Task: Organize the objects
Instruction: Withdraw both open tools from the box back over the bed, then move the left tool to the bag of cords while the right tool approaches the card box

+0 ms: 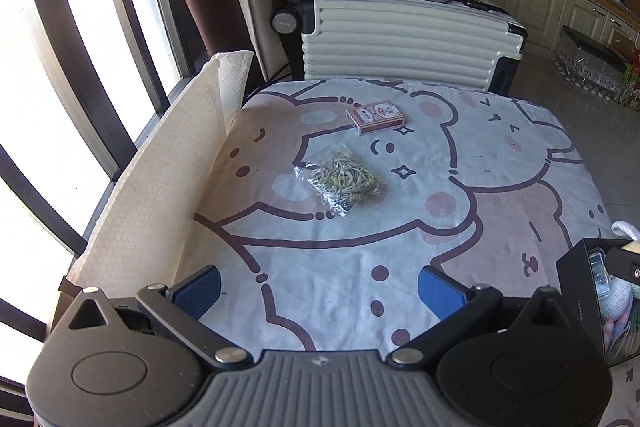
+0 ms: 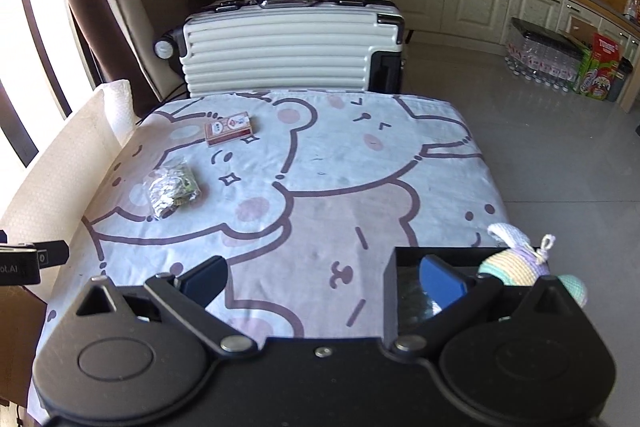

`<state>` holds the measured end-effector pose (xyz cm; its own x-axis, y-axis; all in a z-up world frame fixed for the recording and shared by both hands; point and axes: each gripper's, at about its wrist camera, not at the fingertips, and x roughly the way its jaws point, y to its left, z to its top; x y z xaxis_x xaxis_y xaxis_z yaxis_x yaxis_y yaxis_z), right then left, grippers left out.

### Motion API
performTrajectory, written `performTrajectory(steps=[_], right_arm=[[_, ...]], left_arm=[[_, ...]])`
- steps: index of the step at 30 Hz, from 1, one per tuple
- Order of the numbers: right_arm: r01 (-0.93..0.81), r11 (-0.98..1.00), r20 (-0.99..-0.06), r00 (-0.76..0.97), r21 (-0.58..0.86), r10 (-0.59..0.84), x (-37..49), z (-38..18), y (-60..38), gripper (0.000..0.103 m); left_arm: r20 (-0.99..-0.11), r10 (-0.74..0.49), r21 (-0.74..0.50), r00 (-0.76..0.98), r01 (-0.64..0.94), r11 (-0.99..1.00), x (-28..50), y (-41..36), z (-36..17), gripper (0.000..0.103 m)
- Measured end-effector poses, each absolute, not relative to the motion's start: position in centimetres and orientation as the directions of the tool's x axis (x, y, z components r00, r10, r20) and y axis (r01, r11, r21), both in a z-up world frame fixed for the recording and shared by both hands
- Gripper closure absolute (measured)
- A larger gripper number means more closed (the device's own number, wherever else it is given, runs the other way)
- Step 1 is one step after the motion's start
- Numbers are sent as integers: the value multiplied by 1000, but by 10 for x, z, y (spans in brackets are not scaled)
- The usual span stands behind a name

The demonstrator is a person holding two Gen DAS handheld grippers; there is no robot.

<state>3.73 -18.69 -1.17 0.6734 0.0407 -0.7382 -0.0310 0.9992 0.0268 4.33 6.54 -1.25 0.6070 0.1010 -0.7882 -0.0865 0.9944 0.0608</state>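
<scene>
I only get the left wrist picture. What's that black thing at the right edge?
Observer: A black box, open on top. The right gripper hangs open, and one blue finger shows against the box's inside.
Visitor: And the pale woolly lump by it?
Observer: A crocheted toy in pastel stripes, with a white ear, just behind the box.
Visitor: Anything on the floor further right?
Observer: A red and green carton stands beside a pack of water bottles.
</scene>
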Motion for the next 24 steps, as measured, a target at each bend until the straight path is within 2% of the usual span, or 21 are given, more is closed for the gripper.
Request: performTrajectory(steps=[24], right_arm=[[-91,996,-735,676,-11,53,47,1,-167,0]], left_arm=[[-747,107,7,656,-153,988,61,80,-6,0]])
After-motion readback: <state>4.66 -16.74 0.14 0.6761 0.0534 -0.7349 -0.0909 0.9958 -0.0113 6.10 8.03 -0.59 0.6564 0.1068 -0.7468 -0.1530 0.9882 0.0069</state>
